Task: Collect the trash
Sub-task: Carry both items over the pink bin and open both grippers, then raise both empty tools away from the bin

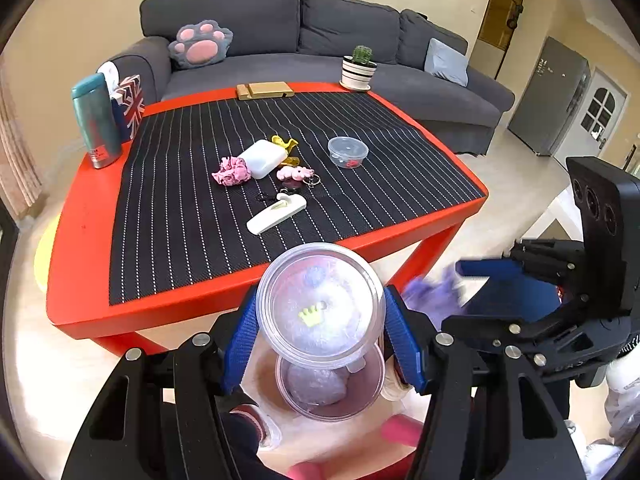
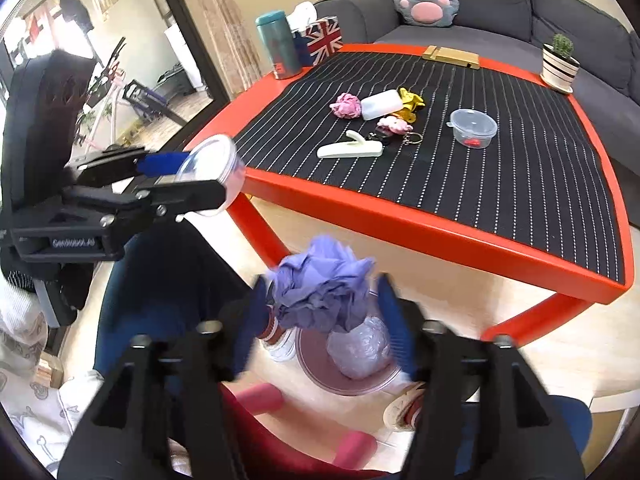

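My left gripper [image 1: 320,320] is shut on a clear plastic container [image 1: 320,304], held in the air off the table's near edge; it also shows in the right wrist view [image 2: 212,172]. My right gripper [image 2: 324,308] holds a crumpled purple paper wad [image 2: 320,292] between its blue pads; whether the pads grip it firmly is unclear from motion blur. Below both is a small pink bin [image 2: 348,376] on the floor with a crumpled clear bag [image 2: 360,348] inside. A pink paper wad [image 1: 232,172] lies on the table.
The red table [image 1: 80,220] with a striped black mat carries a white bottle [image 1: 262,158], yellow scrap [image 1: 285,143], pink keychain [image 1: 296,174], white hook [image 1: 276,212], lidded tub [image 1: 348,152], teal flask [image 1: 96,120], tissue box, wooden stand and cactus pot [image 1: 358,68]. A grey sofa stands behind.
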